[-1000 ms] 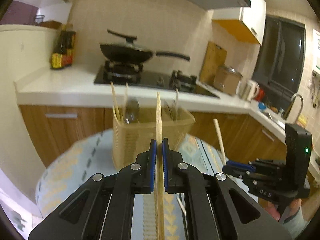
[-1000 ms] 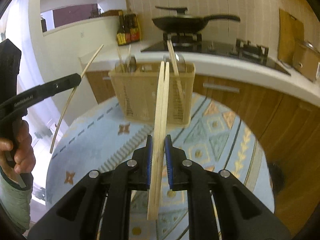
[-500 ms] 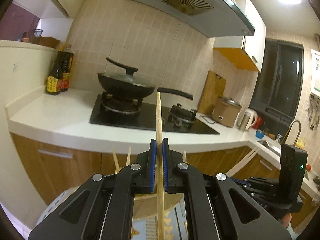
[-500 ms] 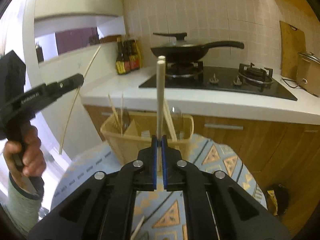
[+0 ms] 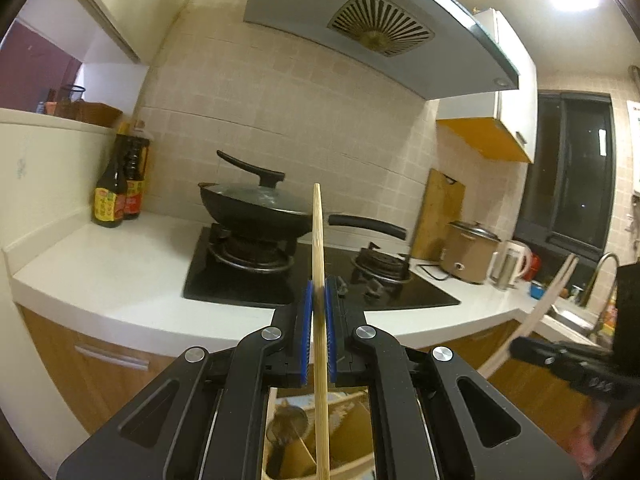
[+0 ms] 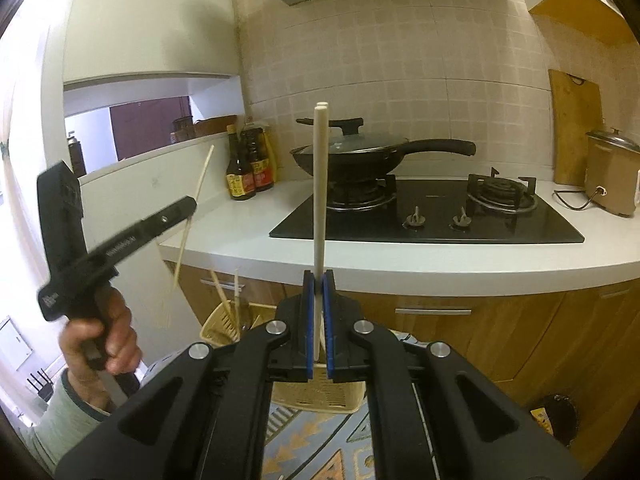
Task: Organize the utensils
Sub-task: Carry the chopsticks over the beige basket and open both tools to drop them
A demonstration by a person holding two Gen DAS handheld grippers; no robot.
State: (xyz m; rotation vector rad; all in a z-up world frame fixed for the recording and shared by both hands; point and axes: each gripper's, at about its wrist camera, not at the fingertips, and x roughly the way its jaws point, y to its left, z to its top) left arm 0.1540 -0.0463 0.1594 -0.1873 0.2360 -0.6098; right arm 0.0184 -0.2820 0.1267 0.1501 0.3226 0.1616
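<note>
Kitchen counter and a tiled back wall fill both views, but what matters sits low and close: the pale woven utensil basket (image 6: 316, 392) with its inner dividers (image 5: 304, 454), on the patterned blue cloth (image 6: 320, 448) directly beneath my two tools.

My left gripper (image 5: 316, 308) is clamped on a single tan bamboo chopstick (image 5: 318, 248), blue pads tight on its middle. The stick stands almost upright — upper end rising in front of the hob, lower end dropping between the fingers toward the basket's compartments, where a dark metal spoon bowl (image 5: 289, 424) shows just to the left of the shaft. From that view the basket lies straight below the stick's lower tip, so I judge the coming move is a descent along the stick's own long axis, not a sideways carry.

My right gripper (image 6: 318, 280) is closed on a pair of pale cream chopsticks (image 6: 320, 184), likewise near vertical, their lower ends hidden behind the jaws, above the basket's near rim. Other sticks (image 6: 228, 300) already lean out of its far left corner.

Both hands look about equally near the basket; which compartment each stick is over I cannot tell.

Beyond, a black lidded wok (image 6: 352, 156) rests on the gas hob (image 6: 428, 216), with dark sauce bottles (image 6: 248, 172) at the counter's left end.
</note>
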